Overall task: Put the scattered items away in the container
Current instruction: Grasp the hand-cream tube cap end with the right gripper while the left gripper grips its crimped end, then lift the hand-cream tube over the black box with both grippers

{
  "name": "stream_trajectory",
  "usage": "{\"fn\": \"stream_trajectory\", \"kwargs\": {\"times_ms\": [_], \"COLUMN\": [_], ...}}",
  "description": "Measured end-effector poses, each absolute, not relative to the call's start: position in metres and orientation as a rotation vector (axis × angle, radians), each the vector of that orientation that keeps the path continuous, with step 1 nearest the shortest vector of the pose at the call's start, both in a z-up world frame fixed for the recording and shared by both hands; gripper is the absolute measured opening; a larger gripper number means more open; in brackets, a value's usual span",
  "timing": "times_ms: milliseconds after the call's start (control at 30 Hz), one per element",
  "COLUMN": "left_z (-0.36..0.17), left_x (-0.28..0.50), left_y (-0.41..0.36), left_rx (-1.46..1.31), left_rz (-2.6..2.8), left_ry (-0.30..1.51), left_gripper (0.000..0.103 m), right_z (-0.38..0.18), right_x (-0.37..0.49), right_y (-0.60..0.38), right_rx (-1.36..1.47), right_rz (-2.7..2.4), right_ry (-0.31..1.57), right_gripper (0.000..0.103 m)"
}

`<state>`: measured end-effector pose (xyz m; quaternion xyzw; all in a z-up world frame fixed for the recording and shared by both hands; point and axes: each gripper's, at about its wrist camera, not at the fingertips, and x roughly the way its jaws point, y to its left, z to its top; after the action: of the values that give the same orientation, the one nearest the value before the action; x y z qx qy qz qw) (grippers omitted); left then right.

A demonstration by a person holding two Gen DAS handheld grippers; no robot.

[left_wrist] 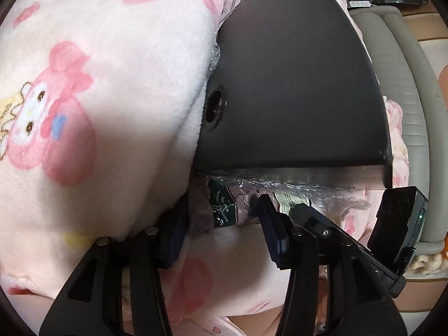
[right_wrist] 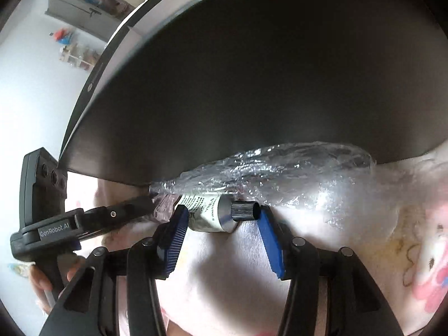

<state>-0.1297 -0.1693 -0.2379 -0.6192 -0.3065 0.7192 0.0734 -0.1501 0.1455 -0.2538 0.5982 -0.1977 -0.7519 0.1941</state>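
Nearest in the right wrist view, the right gripper point(right_wrist: 221, 221) stands open, its blue pads on either side of a small tube point(right_wrist: 207, 210) whose ribbed black cap point(right_wrist: 244, 210) points right; neither pad clearly presses on it, so I judge it not yet gripped. The tube lies on a pink fleece blanket point(right_wrist: 364, 238), just in front of a dark board point(right_wrist: 252, 84) and touching a crumple of clear film point(right_wrist: 280, 173) tucked under the board's edge. In the left wrist view the left gripper point(left_wrist: 221, 224) is also open, straddling a pale packet point(left_wrist: 224, 210) with dark green print that lies against the same film point(left_wrist: 280, 189); its right pad sits close to the packet, but contact cannot be told. The right gripper's fingers point(left_wrist: 308, 215) crowd in just to the right. No container shows in either view. To do this well, each gripper should centre on its own item, close on the body rather than the cap or the loose film, and lift clear one at a time so the tools do not knock together. The film may drag along; a firm grip on the item alone would avoid that.
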Motion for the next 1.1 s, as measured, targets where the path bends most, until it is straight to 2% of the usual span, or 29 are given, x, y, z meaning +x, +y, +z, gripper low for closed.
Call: {"fn": "stream_trajectory", "kwargs": {"times_ms": [167,300,467,533,600,667,700,733,900,1100], "left_z": [-0.225,-0.203,-0.175,-0.176,-0.162,-0.139,-0.142,-0.131,-0.097,-0.121], "left_x": [-0.118,-0.102,-0.079,-0.082,-0.079,-0.092,-0.105,-0.119,-0.159,-0.223], "left_y": [-0.180,-0.187,-0.185,-0.130,-0.118,-0.114,-0.069,-0.062,-0.056,-0.055], "left_rx": [-1.799,-1.684,-1.554,-1.516,-1.466,-1.424,-1.406,-1.390,-1.330,-1.449], "left_rz": [2.186,2.203,2.207,2.208,2.228,2.248,2.259,2.269,2.335,2.324], "left_ry": [-0.920,-0.943,-0.971,-0.987,-0.986,-0.983,-0.981,-0.978,-0.941,-0.922], "left_gripper": [0.045,0.041,0.040,0.040,0.040,0.039,0.039,0.039,0.038,0.040], "right_z": [-0.248,-0.224,-0.187,-0.163,-0.145,-0.124,-0.116,-0.108,-0.080,-0.099], "right_x": [-0.142,-0.126,-0.103,-0.109,-0.122,-0.121,-0.122,-0.127,-0.164,-0.240], "right_y": [0.147,0.153,0.175,0.178,0.173,0.178,0.180,0.181,0.180,0.185], "right_rx": [1.661,1.615,1.535,1.489,1.446,1.404,1.385,1.359,1.279,1.363], "right_rz": [-2.112,-2.133,-2.188,-2.208,-2.219,-2.226,-2.233,-2.242,-2.264,-2.206], "right_ry": [-0.515,-0.478,-0.433,-0.423,-0.421,-0.420,-0.418,-0.408,-0.342,-0.289], "right_gripper": [0.047,0.045,0.045,0.045,0.045,0.045,0.045,0.045,0.045,0.045]}}
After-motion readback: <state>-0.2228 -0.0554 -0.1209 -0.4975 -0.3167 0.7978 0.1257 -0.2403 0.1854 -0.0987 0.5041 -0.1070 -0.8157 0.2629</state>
